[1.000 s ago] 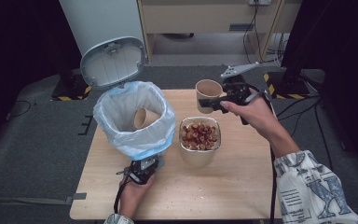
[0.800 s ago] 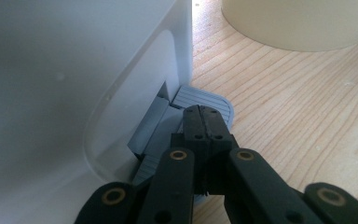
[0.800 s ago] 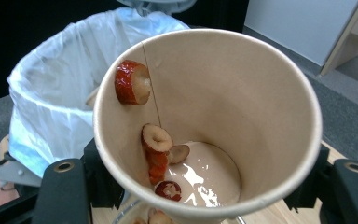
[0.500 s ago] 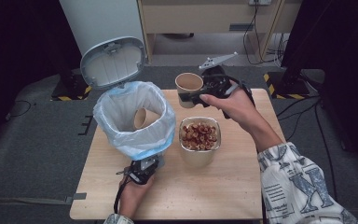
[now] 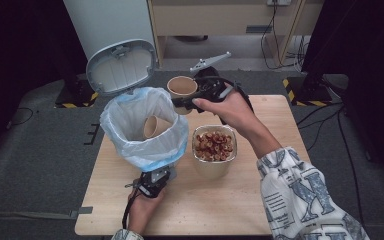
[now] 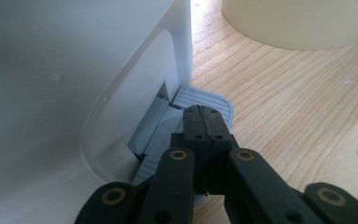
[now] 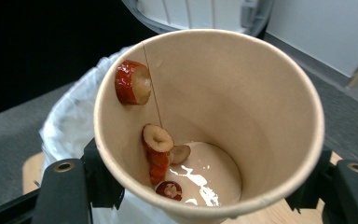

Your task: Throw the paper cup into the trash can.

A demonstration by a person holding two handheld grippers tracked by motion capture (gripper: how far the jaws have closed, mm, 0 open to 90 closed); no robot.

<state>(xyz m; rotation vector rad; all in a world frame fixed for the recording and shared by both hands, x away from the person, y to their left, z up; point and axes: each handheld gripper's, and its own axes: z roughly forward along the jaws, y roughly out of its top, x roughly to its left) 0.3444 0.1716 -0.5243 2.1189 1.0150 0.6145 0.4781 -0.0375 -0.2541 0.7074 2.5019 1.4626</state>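
Right gripper (image 5: 182, 102) clamps paper cup (image 5: 182, 87), upper centre, beside bin rim, few date slices stuck inside. Left gripper (image 6: 204, 122), jaws closed, presses pedal (image 6: 205, 100); lid (image 5: 121, 67) up. 1 cup (image 5: 153, 127) already in pedal bin (image 5: 145, 150). Left: drop this cup; date bowl (image 5: 214, 150) untouched.

A light wooden table (image 5: 240, 210) stands on grey floor (image 5: 35, 165). On it rest a white pedal bin (image 5: 147, 127) lined with a bag and, just beside it, a tub (image 5: 214, 150) of dried fruit slices.

text: none legible | labels: none | sleeve (image 5: 300, 200) print: letter-like shapes, too blurred to read
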